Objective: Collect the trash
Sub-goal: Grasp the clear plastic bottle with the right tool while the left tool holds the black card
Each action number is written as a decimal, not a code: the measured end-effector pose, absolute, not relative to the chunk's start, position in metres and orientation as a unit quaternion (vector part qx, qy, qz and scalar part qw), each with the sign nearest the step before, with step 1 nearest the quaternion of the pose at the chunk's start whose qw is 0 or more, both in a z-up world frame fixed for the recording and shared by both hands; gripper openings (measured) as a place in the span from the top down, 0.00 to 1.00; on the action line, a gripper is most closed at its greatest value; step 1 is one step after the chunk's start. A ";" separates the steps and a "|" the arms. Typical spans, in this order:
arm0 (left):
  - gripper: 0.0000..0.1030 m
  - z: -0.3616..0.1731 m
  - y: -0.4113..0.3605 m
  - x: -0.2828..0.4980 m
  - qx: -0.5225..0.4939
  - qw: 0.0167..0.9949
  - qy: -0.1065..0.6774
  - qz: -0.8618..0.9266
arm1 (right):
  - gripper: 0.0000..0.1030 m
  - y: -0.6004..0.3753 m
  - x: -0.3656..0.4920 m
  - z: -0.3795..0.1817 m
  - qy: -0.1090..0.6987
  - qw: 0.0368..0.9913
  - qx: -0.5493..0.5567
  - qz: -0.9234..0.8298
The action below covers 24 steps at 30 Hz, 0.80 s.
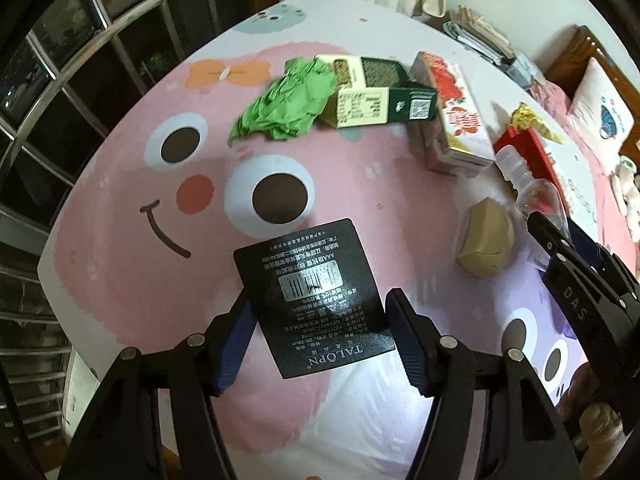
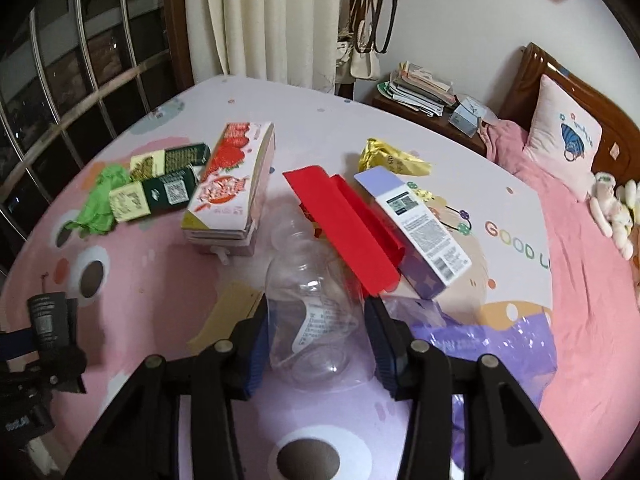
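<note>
My left gripper [image 1: 320, 320] is shut on a flat black TALOPN package [image 1: 312, 296] and holds it above the bed sheet. My right gripper [image 2: 316, 320] is shut on a clear plastic bottle [image 2: 316, 308]; the bottle also shows in the left wrist view [image 1: 524, 178]. Trash lies on the bed: crumpled green paper [image 1: 286, 100], a green-and-cream box [image 1: 368, 92], a strawberry carton [image 2: 232, 188], a red box [image 2: 348, 224], a purple box [image 2: 416, 228], a yellow wrapper [image 2: 384, 156], and a tan paper wad [image 1: 486, 240].
The pink cartoon sheet [image 1: 120, 272] covers the bed. A barred window [image 1: 48, 92] is at the left. A nightstand with papers [image 2: 420, 88], a pillow [image 2: 560, 140] and a plush toy [image 2: 612, 208] are at the right. A purple plastic bag [image 2: 500, 344] lies beside my right gripper.
</note>
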<state>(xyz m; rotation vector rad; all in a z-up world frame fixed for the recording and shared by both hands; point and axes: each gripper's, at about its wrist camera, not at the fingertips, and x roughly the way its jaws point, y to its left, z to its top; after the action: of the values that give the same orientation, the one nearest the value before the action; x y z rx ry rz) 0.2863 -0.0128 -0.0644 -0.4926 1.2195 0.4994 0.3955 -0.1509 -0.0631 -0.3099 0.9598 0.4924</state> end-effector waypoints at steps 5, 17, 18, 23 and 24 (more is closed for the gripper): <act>0.38 -0.044 -0.013 0.279 -0.208 0.783 0.549 0.205 | 0.57 -0.165 0.380 -0.040 0.459 0.845 -0.095 0.257; 0.38 0.010 -0.010 0.212 -0.169 0.832 0.521 0.090 | 0.57 -0.192 0.280 0.005 0.468 0.842 -0.010 0.267; 0.38 0.014 -0.009 0.204 -0.163 0.835 0.520 0.080 | 0.57 -0.193 0.269 0.007 0.468 0.843 -0.005 0.264; 0.38 0.029 -0.003 0.157 -0.125 0.845 0.519 0.027 | 0.57 -0.195 0.203 0.011 0.471 0.849 0.039 0.234; 0.38 0.031 -0.001 0.146 -0.115 0.846 0.520 0.017 | 0.57 -0.195 0.189 0.010 0.473 0.850 0.049 0.227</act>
<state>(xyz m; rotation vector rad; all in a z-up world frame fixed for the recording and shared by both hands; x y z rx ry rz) 0.1457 -0.0010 0.0307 -0.2433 1.0958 0.0349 0.1892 -0.1947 0.0099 0.1022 0.9975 0.4788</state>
